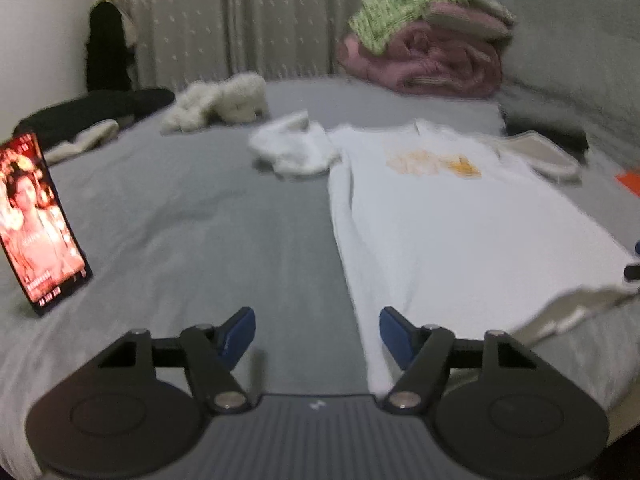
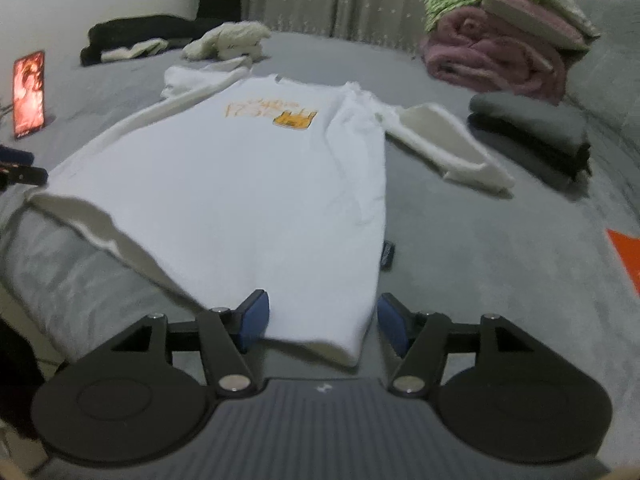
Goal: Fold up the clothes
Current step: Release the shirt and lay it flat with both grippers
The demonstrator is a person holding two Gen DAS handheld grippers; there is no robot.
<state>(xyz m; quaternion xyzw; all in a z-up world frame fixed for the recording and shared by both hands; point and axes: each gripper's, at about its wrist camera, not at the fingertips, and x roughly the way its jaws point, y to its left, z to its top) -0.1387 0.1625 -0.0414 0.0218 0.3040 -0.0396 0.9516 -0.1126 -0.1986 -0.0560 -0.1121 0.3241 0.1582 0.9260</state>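
Shirt (image 2: 240, 184) lies flat on the bed (image 2: 480, 240), print up, collar far, hem near me, one sleeve (image 2: 440, 144) flung right. My right tool (image 2: 322, 320) hangs wide over the hem's right corner, gripping nothing. Left tool (image 1: 316, 332) is wide too, empty, beside the shirt's left edge. I'd pinch only the hem corners, both layers, then carry them evenly toward the collar.

Grey-sheeted bed (image 1: 224, 216); pale patterned curtain (image 1: 256, 20) behind; white wall (image 1: 44, 40) at left; dim indoor light
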